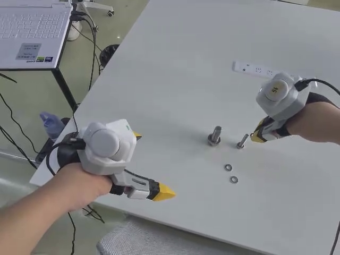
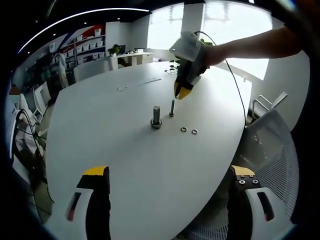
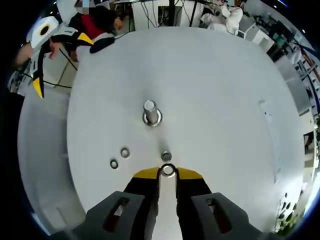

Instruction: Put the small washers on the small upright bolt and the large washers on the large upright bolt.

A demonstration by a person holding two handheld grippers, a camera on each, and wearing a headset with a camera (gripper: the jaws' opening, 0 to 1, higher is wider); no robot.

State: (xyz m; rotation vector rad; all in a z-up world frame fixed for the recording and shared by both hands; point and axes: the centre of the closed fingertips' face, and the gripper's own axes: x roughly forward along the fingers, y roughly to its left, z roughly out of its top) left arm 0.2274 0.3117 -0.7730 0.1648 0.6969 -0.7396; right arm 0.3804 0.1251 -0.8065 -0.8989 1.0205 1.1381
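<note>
Far left, off the table [image 1: 175, 79], on a side stand: laptop [image 1: 32, 32]. Lower left, over the table's near edge: left gripper [image 1: 164, 192], jaws spread wide, nothing between them, well apart from both bolts. Mid-table, upright on its head: large bolt [image 1: 215, 135]. Nearer than the bolts, flat on the tabletop, close together but not touching: two loose washers [image 1: 228, 168]. Just right of the large bolt, upright too and thinner: small bolt [image 1: 242, 141]. Right again, tips just beside the small bolt: right gripper [image 1: 258, 137], jaws pinched almost together on a washer [image 3: 168, 170]. Washer gripped flat at the very tips, just short of the small bolt's top in the right gripper view. Farther back on the right, lying on the table: power strip [image 1: 255, 69].
</note>
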